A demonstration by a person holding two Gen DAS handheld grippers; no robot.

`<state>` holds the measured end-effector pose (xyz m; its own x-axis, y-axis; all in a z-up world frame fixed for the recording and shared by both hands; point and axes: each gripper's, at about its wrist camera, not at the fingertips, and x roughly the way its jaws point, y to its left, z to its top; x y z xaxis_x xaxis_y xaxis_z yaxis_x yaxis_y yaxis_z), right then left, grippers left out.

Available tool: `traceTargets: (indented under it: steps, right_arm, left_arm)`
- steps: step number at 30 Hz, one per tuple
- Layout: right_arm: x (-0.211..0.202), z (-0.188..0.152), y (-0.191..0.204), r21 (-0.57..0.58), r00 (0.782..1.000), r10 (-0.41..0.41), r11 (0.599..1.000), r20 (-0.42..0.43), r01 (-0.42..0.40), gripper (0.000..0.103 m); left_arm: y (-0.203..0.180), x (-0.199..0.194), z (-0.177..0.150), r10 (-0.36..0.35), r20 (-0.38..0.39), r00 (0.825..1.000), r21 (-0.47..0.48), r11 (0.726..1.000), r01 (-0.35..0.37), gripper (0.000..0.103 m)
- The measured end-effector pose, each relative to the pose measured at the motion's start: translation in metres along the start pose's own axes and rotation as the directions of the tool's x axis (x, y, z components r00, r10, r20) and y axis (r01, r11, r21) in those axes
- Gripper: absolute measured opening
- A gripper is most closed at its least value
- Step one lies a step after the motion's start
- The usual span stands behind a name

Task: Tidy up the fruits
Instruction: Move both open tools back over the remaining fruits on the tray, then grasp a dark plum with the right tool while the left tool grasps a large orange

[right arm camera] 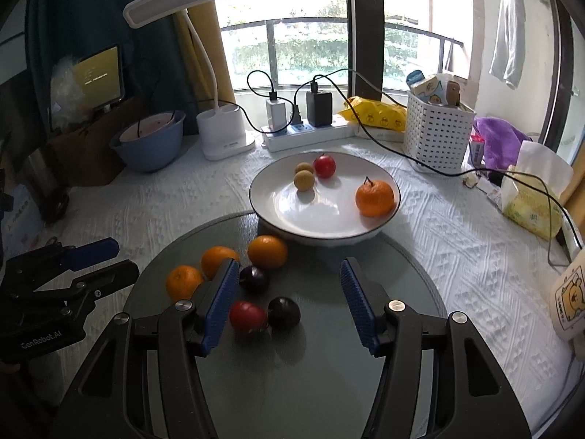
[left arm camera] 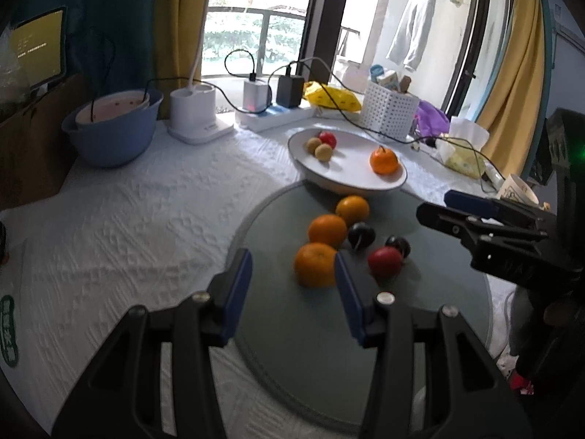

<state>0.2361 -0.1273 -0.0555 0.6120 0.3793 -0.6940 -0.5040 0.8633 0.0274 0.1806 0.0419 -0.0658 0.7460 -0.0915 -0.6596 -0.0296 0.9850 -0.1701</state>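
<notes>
A grey round glass tray (right arm camera: 329, 366) (left arm camera: 299, 347) holds three oranges (right arm camera: 267, 251) (left arm camera: 316, 264), two dark plums (right arm camera: 283, 312) (left arm camera: 361, 235) and a red fruit (right arm camera: 248, 315) (left arm camera: 384, 261). Behind it a white plate (right arm camera: 329, 216) (left arm camera: 351, 172) holds an orange (right arm camera: 375, 197) (left arm camera: 383, 161), a red fruit (right arm camera: 324, 166) and two small tan fruits (right arm camera: 304, 180). My left gripper (left arm camera: 292, 285) is open and empty just left of the nearest orange. My right gripper (right arm camera: 285, 300) is open above the red fruit and plum, holding nothing; it also shows in the left wrist view (left arm camera: 435, 206).
At the back stand a blue bowl (right arm camera: 150, 146), a white lamp base (right arm camera: 223, 131), a power strip with chargers and cables (right arm camera: 307, 130), a yellow bag (right arm camera: 376, 113), a white perforated basket (right arm camera: 437, 131), a tissue pack (right arm camera: 533, 197) and a mug (right arm camera: 570, 296).
</notes>
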Motion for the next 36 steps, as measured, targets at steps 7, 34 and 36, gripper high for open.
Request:
traceTargets:
  steps: [7,34,36]
  right_arm:
    - [0.011,-0.020,-0.004,0.015,0.998,0.009,1.000,-0.056,-0.008,0.061]
    - [0.044,-0.022,-0.020,0.088,0.981,0.151,0.986,-0.118,-0.142,0.052]
    - [0.047,-0.021,-0.018,0.083,0.981,0.151,0.986,-0.119,-0.142,0.046]
  left_arm:
    - [-0.005,0.008,-0.012,0.003,-0.037,0.999,-0.002,1.000,-0.003,0.048]
    - [-0.024,0.057,0.002,0.004,-0.136,0.991,0.033,0.999,0.001,0.048]
    - [-0.024,0.061,0.003,0.005,-0.141,0.990,0.026,1.000,-0.002,0.048]
